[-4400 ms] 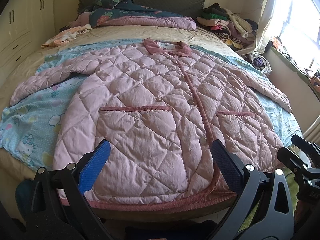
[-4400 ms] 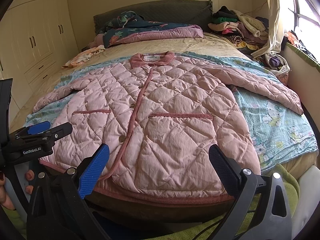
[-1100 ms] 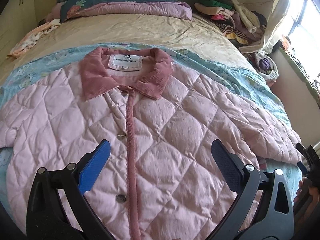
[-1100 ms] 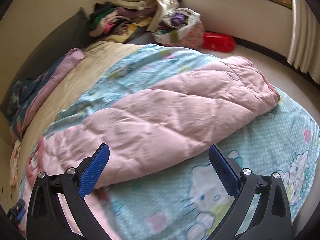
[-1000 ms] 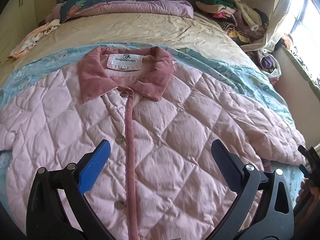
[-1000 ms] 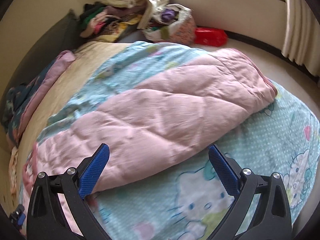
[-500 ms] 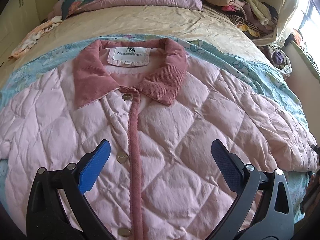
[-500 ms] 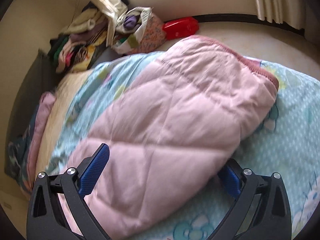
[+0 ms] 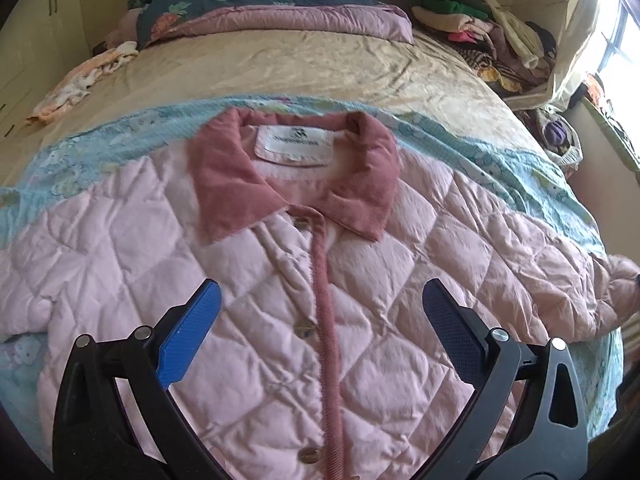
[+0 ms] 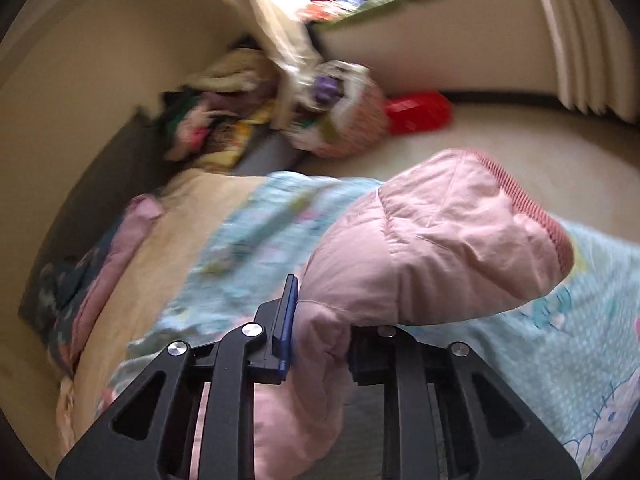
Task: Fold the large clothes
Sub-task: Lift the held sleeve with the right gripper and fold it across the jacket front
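Observation:
A pink quilted jacket (image 9: 360, 280) with a darker pink collar (image 9: 296, 176) lies face up on the bed, buttoned along its front placket. My left gripper (image 9: 320, 312) hovers open over its chest, just below the collar. My right gripper (image 10: 320, 320) is shut on the jacket's right sleeve (image 10: 436, 240) and lifts it off the blue cartoon sheet (image 10: 580, 340); the cuff hangs beyond the jaws. In the left wrist view that sleeve (image 9: 608, 292) rises at the right edge.
A beige bedspread (image 9: 280, 64) and folded purple and floral bedding (image 9: 260, 12) lie beyond the jacket. A clothes pile (image 9: 492, 32) sits at the bed's far right corner. A laundry bag (image 10: 340, 108) and a red box (image 10: 420, 112) are on the floor. White cupboards (image 9: 36, 40) stand at left.
My right gripper has closed on the sleeve and raised it from the sheet. My left gripper has moved slightly closer to the collar and stays open.

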A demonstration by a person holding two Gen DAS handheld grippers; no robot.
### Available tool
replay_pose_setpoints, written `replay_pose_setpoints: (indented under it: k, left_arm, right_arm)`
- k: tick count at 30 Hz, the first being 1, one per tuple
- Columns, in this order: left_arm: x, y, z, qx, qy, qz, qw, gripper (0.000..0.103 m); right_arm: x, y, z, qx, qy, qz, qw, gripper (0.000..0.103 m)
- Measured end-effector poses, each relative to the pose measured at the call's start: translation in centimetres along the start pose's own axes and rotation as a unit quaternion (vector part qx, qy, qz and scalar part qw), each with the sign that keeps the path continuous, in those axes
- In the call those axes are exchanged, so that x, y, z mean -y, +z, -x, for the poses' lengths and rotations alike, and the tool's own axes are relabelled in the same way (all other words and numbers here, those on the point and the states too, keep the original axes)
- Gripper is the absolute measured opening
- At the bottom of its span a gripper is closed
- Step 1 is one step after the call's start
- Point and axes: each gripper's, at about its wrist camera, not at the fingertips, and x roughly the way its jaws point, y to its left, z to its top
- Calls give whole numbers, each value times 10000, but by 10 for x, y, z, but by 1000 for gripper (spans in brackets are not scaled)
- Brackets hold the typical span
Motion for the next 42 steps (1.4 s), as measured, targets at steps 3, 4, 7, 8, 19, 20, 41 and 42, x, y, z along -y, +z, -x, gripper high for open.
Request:
replay_pose_setpoints:
  k: [3,4,7,8,19,20,41,42]
  left_arm:
    - [-7,4,12,98,-84,75,9999,95]
    - [-9,5,17,142,-80,70,9998,95]
    - [-17,10,29,244,-101,91,9996,95]
    - [-19,12,34,277,-138,115,9995,95]
    - [-42,29,75,638,-314,120,9974,95]
    - [-45,30,78,662,-307,137,9972,95]
    - [-119,38,111,1021,-530,564,9918,95]
    - [-125,37,111,1016,-547,631,9913,95]
  right_arm:
    - [-35,4,24,225,384,474,9979,18]
    - [-46,5,32,295,470,635,9964,18]
    - [-71,6,50,423,690,950,9922,18]
    - [-82,6,57,459,782,1062,9902,18]
    - [-160,-4,99,510,1357,1673,9752,17]
    - [-165,-5,101,512,1393,1721,9738,17]
    - [-279,-58,131,389,2047,2478,9461,17]
    - [-283,-62,131,368,2079,2506,9448,17]
